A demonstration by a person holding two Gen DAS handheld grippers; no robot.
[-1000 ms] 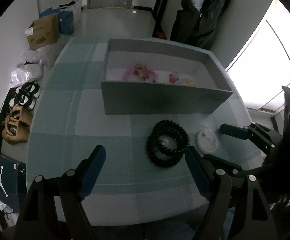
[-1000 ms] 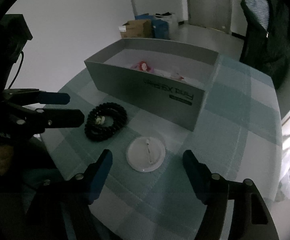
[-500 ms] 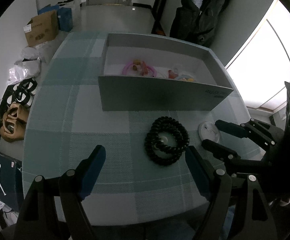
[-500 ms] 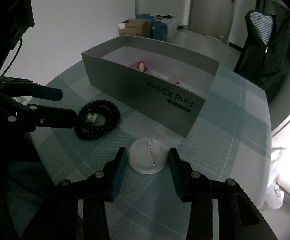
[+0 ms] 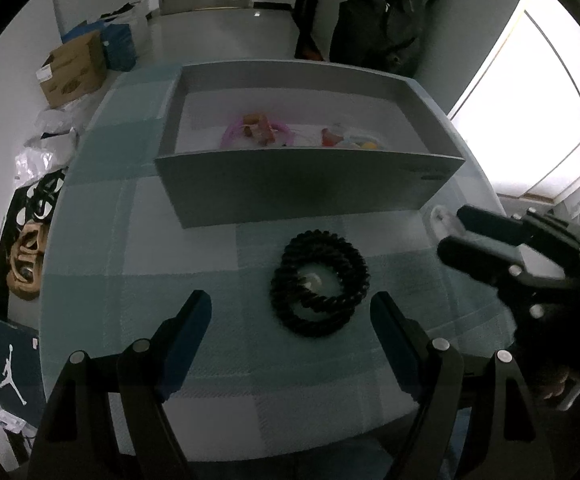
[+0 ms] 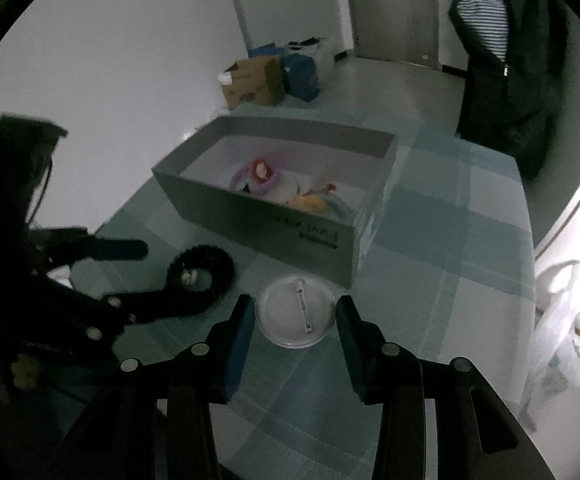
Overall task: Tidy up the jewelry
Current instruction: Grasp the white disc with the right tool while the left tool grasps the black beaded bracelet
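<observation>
**Badge Between the Right Jaws, Beads Ahead of the Left**

On the teal checked tablecloth (image 6: 450, 248), the white round pin badge (image 6: 296, 311) lies back-up, its metal pin showing, directly between the two blue-padded fingers of the right gripper (image 6: 296, 316). The pads stand just beside the badge's rim at 9 and 3 o'clock; whether they actually touch it cannot be told, so the grip itself is uncertain, though the jaws are drawn in close around the disc. In the left wrist view only a sliver of the badge (image 5: 440, 216) shows at 3 o'clock, mostly hidden behind the right gripper (image 5: 462, 232).

The left gripper (image 5: 290, 320) has its jaws spread wide and holds nothing. The coiled black bead bracelet (image 5: 320, 282) lies on the cloth just beyond its fingertips, nearer the right-hand finger, at about 12 to 1 o'clock from the gripper's middle. A small pale object sits inside the coil. From the right wrist view the bracelet (image 6: 203, 276) lies at 9 o'clock from the badge, partly crossed by the left gripper (image 6: 129, 276).

The grey open-topped box (image 5: 302, 184) stands at 12 o'clock beyond the bracelet, apart from it. Inside lie a pink ring-shaped piece (image 5: 253, 130) toward the left and a small heap of red, yellow and pale pieces (image 5: 350, 140) toward the right. In the right wrist view the box (image 6: 273, 216) stands at 12 o'clock from the badge, its near corner close to the disc.
</observation>
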